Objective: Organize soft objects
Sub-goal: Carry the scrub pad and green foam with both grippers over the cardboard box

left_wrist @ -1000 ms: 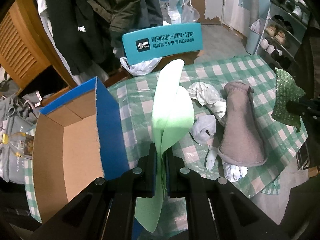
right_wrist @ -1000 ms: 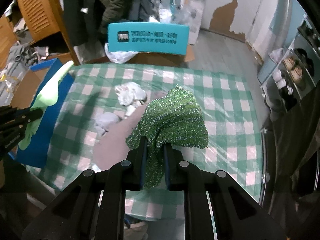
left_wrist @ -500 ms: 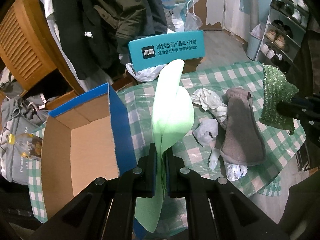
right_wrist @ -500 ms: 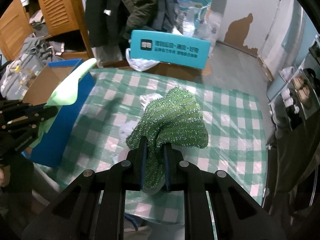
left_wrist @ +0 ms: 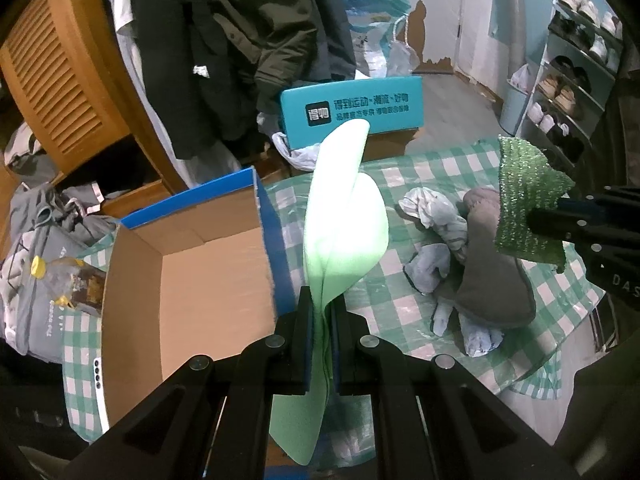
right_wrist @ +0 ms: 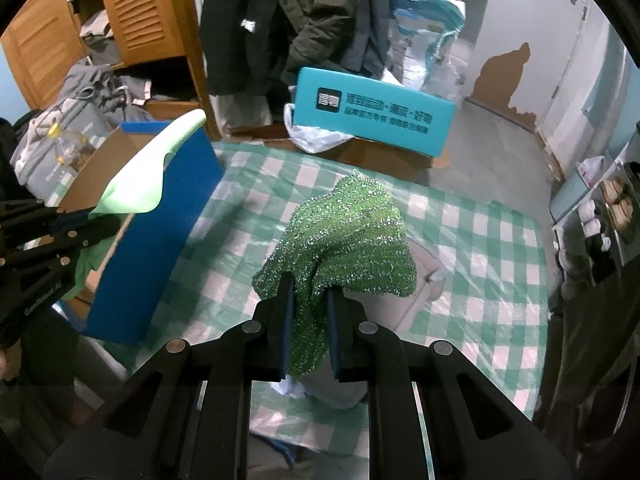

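**A:** What have I got in the left gripper [left_wrist: 322,316]?

**B:** Its jaws are clenched on a smooth pale green cloth [left_wrist: 340,216]. The cloth stands up above the fingers, and one end hangs below them. It is held in the air just beside the open cardboard box with blue outer walls [left_wrist: 192,272], at the box's right wall in the left wrist view.

**A:** And my right gripper [right_wrist: 310,312]?

**B:** Its jaws are pinched on a sparkly dark green knitted scouring cloth [right_wrist: 348,236], bunched over the fingertips and held above the surface covered in a green-and-white checked cloth [right_wrist: 480,264].

**A:** What lies on the surface itself?

**B:** A grey fabric mitt [left_wrist: 492,280], with crumpled white and pale blue rags [left_wrist: 436,216] touching its left side. Behind the surface stands a teal box with printed lettering [left_wrist: 352,114].
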Motion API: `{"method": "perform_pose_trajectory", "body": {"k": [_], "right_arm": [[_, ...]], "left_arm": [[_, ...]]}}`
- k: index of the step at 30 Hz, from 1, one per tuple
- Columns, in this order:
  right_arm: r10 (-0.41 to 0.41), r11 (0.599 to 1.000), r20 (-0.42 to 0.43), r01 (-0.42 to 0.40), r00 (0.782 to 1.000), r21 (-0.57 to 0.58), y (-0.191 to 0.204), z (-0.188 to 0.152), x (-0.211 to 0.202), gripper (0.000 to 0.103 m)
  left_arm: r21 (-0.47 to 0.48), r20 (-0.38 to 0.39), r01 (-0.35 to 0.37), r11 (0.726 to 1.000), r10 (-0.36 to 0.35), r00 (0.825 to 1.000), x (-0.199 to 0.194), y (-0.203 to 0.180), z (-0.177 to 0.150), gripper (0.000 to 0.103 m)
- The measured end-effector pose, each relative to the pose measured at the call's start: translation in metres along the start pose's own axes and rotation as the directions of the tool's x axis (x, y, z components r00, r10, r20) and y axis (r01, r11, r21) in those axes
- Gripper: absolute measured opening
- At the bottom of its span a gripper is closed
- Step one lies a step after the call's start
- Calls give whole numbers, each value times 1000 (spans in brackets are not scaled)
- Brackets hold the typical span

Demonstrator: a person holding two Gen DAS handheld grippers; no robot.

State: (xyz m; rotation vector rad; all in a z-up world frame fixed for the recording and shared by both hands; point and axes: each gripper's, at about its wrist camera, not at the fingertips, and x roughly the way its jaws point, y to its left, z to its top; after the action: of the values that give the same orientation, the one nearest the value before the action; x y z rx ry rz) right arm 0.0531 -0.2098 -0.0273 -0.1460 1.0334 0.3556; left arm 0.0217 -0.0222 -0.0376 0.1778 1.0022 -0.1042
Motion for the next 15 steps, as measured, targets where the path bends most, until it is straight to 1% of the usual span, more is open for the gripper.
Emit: {"method": "perform_pose_trajectory", "body": {"k": [15], "right_arm": [[55,996,3,-55,998,-73,48,22,10,13]], "left_arm": [[-68,16,-36,997,37,999,-12,42,-13,7]]}}
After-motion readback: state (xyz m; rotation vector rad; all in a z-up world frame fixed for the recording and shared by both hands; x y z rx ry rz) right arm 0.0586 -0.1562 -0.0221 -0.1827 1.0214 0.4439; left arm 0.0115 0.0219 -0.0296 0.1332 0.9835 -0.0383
